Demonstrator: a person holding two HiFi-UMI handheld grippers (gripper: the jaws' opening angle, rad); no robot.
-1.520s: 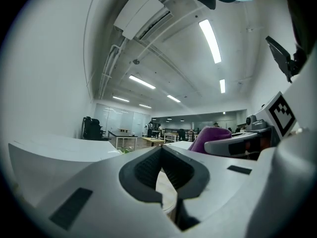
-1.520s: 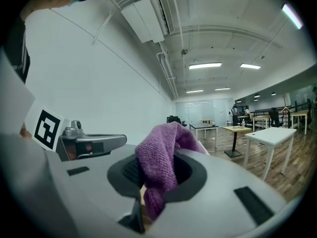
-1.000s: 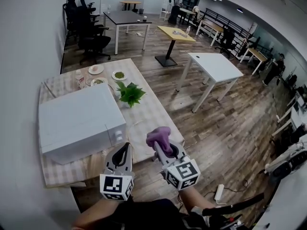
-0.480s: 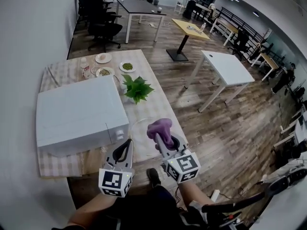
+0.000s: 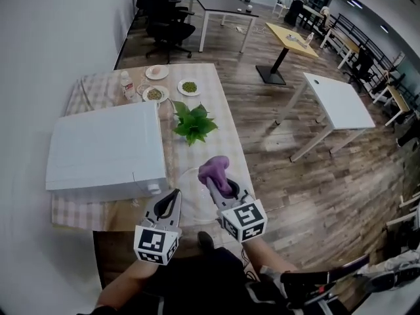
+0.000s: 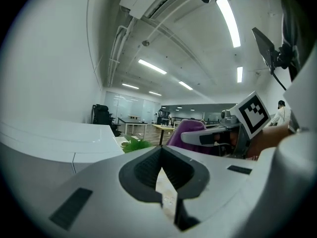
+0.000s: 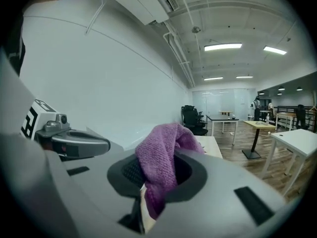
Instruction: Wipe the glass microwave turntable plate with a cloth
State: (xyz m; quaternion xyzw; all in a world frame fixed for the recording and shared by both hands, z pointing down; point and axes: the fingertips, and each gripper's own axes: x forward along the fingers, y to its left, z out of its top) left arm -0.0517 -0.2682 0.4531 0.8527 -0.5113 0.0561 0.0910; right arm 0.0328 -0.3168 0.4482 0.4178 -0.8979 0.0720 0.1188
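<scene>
While both grippers hover over the near end of the table (image 5: 220, 146), I read the left gripper (image 5: 174, 197) as closed on nothing and the right gripper (image 5: 214, 178) as clamped on the purple cloth (image 5: 216, 167). The plate (image 5: 194, 203) lies flat beneath and between the tips. Behind it are the microwave (image 5: 105, 149) and plant (image 5: 193, 125). Since 0.5 s ago the grip is unchanged and the head view has drifted slightly.

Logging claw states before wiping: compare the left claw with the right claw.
The right claw is shut on a purple cloth; the left claw is shut on nothing. The right claw's tip reaches slightly farther forward than the left claw's. Both carry a marker cube.
</scene>
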